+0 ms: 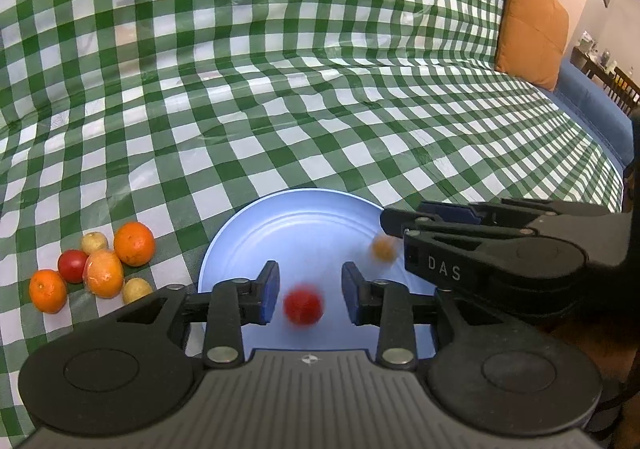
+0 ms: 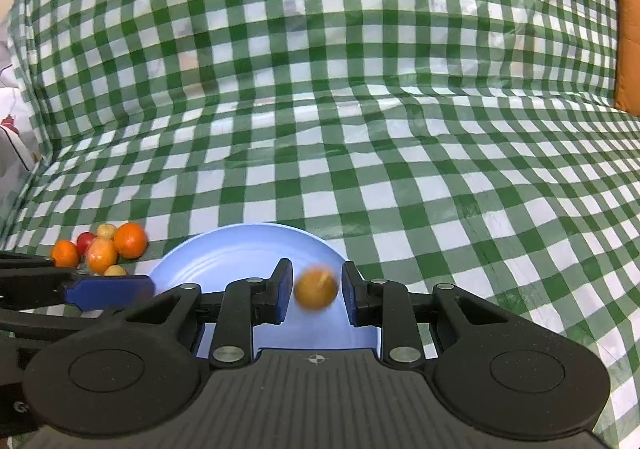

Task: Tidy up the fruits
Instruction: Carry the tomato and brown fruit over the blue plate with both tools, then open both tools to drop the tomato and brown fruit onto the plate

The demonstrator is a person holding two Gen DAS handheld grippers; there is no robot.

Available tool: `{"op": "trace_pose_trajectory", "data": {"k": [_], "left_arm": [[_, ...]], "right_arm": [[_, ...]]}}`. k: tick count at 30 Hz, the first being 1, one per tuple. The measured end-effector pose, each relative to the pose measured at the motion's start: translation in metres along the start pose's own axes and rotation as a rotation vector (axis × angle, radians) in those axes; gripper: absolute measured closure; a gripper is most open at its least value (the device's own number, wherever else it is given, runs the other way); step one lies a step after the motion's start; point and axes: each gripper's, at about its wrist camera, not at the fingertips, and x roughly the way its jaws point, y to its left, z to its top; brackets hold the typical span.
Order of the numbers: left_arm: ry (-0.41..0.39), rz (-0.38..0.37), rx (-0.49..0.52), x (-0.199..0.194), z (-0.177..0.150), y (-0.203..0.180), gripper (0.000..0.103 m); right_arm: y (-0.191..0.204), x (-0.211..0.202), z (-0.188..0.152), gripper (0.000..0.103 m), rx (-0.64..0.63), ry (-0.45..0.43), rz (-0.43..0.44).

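— What covers the couch?
— A green-and-white checked cloth, wrinkled, draped over seat and backrest.
— And at the right?
— An orange cushion (upright against the backrest), beside a blue armrest.

A green-and-white checked cloth covered the sofa seat, and directly on it lay a light blue plate and, just left of the plate, a tight cluster of oranges, a red tomato and small yellowish fruits.
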Motion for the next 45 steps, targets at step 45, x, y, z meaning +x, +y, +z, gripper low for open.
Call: {"op": "trace_pose_trajectory", "data": {"k": [45], "left_arm": [[-0.038, 0.071, -0.071, -0.026, 0.0, 0.021, 0.068]], "right_arm": [[0.027, 0.002, 0.012, 0.061, 0.011, -0.079, -0.018]]}}
